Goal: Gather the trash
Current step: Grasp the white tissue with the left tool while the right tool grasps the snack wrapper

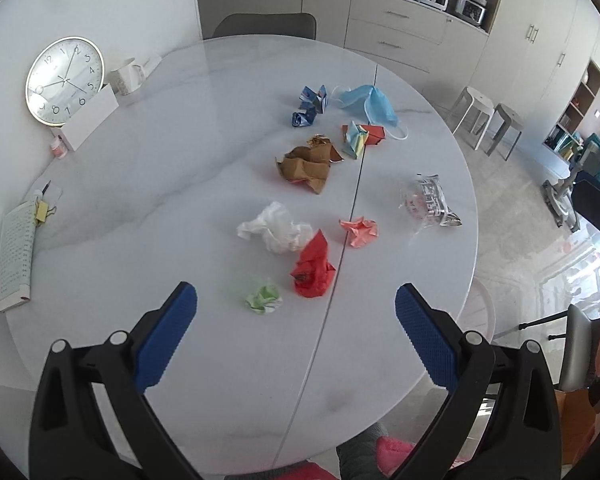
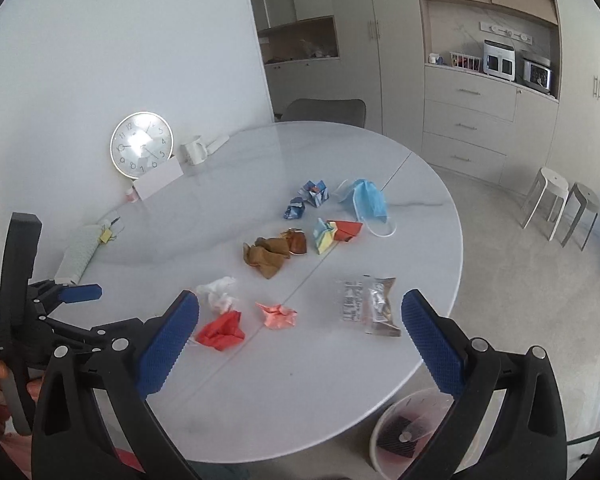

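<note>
1. Blue, knurled pads line the black fingers of the left gripper (image 1: 296,312) and right gripper (image 2: 300,314); both stand wide apart, gripping nothing.
2. Ahead of the left fingers on the glossy white round bench (image 1: 180,200) lie a green paper wad (image 1: 264,300), a red crumpled wrapper (image 1: 313,270) and white tissue (image 1: 274,227).
3. Beyond the right fingers lies a clear foil packet (image 2: 370,305); a blue face mask (image 2: 367,199) lies farther off.
4. Below the bench edge stands a translucent bin (image 2: 410,432).

Both grippers, left gripper (image 1: 296,304) and right gripper (image 2: 300,308), are built of black plastic, with blue textured pads and silver screws
</note>
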Action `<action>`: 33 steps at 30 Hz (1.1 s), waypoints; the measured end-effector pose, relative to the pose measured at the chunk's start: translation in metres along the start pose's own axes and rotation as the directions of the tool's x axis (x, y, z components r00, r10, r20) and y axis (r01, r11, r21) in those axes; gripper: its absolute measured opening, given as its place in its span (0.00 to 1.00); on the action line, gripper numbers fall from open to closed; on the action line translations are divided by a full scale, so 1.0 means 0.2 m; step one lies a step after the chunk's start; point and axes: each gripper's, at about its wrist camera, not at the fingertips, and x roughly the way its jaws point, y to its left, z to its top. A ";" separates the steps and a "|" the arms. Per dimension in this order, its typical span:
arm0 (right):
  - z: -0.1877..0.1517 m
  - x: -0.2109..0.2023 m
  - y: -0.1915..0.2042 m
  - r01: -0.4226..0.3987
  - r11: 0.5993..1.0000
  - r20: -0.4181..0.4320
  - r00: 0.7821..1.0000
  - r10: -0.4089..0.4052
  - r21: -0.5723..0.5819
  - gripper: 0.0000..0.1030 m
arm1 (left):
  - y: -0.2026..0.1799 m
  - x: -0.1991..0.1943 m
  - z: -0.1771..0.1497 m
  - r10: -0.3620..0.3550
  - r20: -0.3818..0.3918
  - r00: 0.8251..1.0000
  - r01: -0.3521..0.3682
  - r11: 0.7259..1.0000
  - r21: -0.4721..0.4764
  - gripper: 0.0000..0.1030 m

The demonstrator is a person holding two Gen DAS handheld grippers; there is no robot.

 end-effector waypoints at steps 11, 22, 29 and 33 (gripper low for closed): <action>0.01 0.14 0.31 0.161 0.978 -0.011 0.987 -0.161 0.132 0.98 | 0.37 0.23 0.10 -0.126 -0.037 0.991 0.129 0.987 0.098 0.92; -0.03 0.27 0.07 0.278 0.947 -0.128 0.957 -0.259 0.163 0.98 | 0.25 0.83 0.26 -0.141 -0.153 0.978 0.164 0.975 0.151 0.77; -0.03 0.51 -0.19 0.286 0.944 -0.220 0.943 -0.248 0.163 0.98 | 0.18 1.13 0.29 -0.121 -0.283 0.951 0.167 0.976 0.142 0.61; -0.04 0.67 -0.31 0.273 0.948 -0.266 0.937 -0.225 0.162 0.98 | 0.19 1.20 0.29 -0.109 -0.300 0.948 0.148 0.983 0.111 0.52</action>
